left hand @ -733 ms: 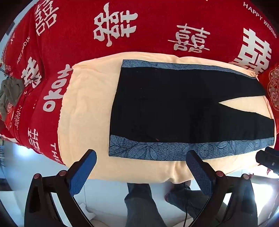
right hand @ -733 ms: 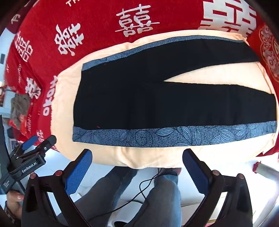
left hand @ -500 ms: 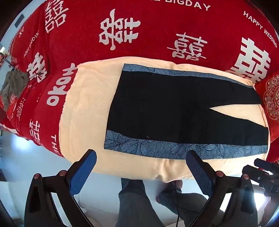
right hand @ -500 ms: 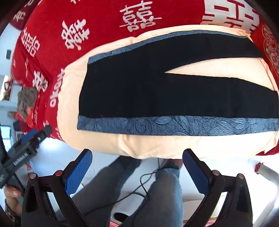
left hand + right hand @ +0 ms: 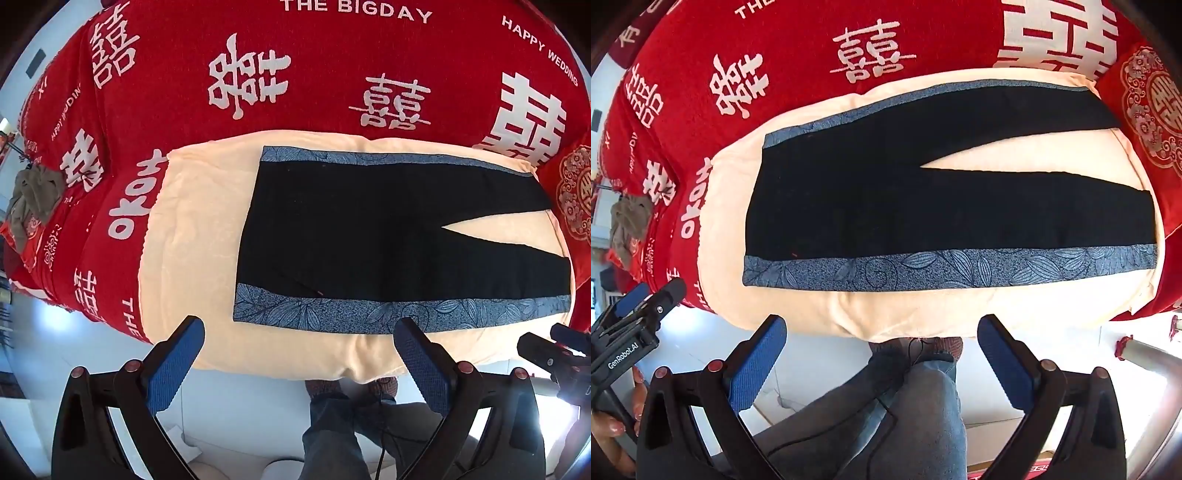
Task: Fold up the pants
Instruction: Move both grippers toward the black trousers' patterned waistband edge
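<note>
1. Fingers first: the left gripper [image 5: 295,354] has both blue pads spread wide with nothing between them, and the right gripper [image 5: 882,350] is the same, wide and empty. Both hang off the near edge of the bed, over the floor and the person's jeans [image 5: 916,413].

2. Straight ahead of both sets of fingers lie the pants [image 5: 388,236], black, flat and fully spread on a cream blanket [image 5: 199,229]. Not touched by either gripper.

3. Long axis runs crosswise to the fingers: waistband off to the left, two leg ends off to the right, with a wedge of blanket showing between the legs.

4. Closest bit to the fingers is the blue leaf-print side stripe [image 5: 945,269] along the near leg. The matching stripe sits on the far leg.

5. Left gripper lines up nearer the waist end, right gripper more toward mid-leg.

6. My guess: the first fold brings one leg onto the other, so each gripper needs to reach forward and pinch an outer edge.

7. Beyond all that, just the red bedspread [image 5: 295,74] with white wedding print.
</note>
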A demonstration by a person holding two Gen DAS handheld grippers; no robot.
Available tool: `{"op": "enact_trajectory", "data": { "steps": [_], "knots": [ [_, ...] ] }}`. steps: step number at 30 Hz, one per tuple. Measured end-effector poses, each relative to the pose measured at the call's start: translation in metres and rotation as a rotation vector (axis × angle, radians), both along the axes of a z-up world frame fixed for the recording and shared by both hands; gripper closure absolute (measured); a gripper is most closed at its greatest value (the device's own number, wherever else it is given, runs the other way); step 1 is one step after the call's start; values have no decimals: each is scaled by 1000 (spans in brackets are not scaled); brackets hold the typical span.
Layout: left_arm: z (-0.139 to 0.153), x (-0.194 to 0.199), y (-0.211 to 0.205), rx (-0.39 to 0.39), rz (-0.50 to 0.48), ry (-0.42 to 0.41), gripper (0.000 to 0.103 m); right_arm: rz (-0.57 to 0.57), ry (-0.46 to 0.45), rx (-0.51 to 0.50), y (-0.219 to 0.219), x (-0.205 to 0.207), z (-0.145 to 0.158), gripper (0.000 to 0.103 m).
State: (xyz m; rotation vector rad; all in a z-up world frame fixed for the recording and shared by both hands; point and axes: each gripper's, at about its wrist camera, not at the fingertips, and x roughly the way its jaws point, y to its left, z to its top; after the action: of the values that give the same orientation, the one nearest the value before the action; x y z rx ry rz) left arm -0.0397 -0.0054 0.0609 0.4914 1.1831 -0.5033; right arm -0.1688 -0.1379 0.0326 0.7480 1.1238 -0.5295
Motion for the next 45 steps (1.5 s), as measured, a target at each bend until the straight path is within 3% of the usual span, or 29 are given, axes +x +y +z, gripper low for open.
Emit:
{"op": "enact_trajectory", "data": {
  "steps": [45],
  "knots": [
    [-12, 25, -15, -13, -79, 68, 0, -60, 53, -10, -7, 6, -1, 0]
  ]
}}
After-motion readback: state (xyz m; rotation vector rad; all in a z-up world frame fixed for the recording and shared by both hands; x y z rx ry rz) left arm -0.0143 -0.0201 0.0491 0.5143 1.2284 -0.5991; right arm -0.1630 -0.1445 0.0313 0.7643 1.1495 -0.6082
